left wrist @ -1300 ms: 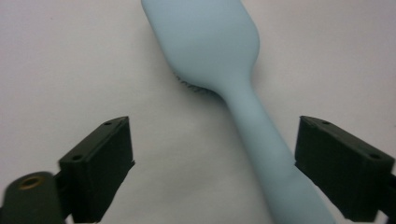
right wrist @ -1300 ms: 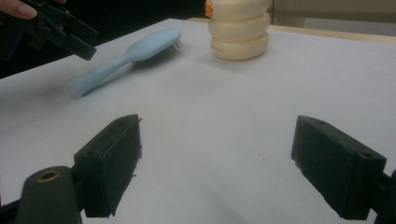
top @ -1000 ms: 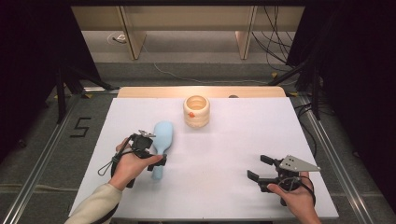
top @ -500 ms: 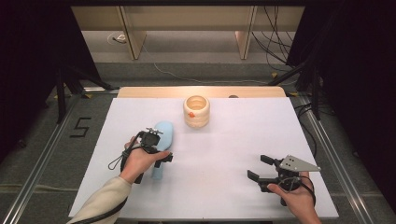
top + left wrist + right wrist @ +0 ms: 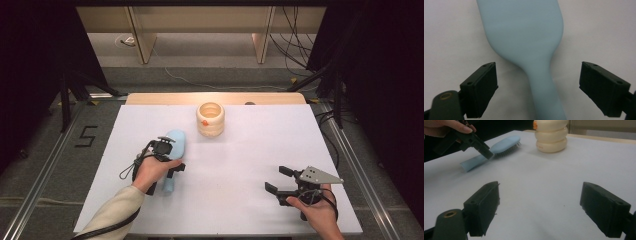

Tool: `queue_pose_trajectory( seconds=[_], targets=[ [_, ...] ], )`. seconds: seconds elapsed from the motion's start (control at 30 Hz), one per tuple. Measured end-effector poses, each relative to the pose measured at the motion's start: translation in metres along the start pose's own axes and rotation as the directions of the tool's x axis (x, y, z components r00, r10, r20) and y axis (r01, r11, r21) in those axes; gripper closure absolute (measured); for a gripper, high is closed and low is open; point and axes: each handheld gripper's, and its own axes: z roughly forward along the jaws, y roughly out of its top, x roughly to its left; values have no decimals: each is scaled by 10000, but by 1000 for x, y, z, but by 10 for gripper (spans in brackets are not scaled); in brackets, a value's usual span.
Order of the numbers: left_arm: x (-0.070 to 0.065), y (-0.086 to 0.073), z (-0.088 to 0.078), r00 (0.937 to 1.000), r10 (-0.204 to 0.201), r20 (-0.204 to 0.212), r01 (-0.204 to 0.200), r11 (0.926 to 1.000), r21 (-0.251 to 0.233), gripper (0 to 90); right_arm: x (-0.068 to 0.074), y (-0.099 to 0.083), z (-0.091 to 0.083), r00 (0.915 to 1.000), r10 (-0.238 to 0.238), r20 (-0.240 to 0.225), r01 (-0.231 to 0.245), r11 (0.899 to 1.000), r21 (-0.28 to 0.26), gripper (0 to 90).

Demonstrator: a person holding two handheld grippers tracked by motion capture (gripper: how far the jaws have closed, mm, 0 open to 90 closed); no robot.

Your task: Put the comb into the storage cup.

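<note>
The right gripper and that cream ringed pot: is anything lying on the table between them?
Nothing. In the right gripper view, bare white table runs from the open right gripper to the cream pot; the blue hairbrush lies off to one side.

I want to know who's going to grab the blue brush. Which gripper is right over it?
The left gripper. It hangs open over the light blue hairbrush, jaws either side of the handle. The right gripper sits far off over bare table, also open.

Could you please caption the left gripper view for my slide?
Open left gripper straddles the pale blue hairbrush handle on the white table.
</note>
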Motion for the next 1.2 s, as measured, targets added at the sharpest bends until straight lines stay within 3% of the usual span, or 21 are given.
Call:
queue_pose_trajectory(
  seconds=[0.33,0.63,0.87,1.2],
  targets=[
    [3,1,7,9998,-204,-44,205,9997,142,160,0,0,0,10000,4,17,-4,10000,-1,170],
    [8,5,8,9998,-169,52,167,9990,416,252,0,0,0,10000,-14,27,14,10000,-11,170],
    [6,7,11,9999,106,46,-109,9972,738,338,0,0,0,10000,-2,34,2,10000,-9,171],
    [6,10,12,10000,-95,25,93,9970,773,419,-1,0,0,10000,17,47,-17,10000,3,171]
  ],
)
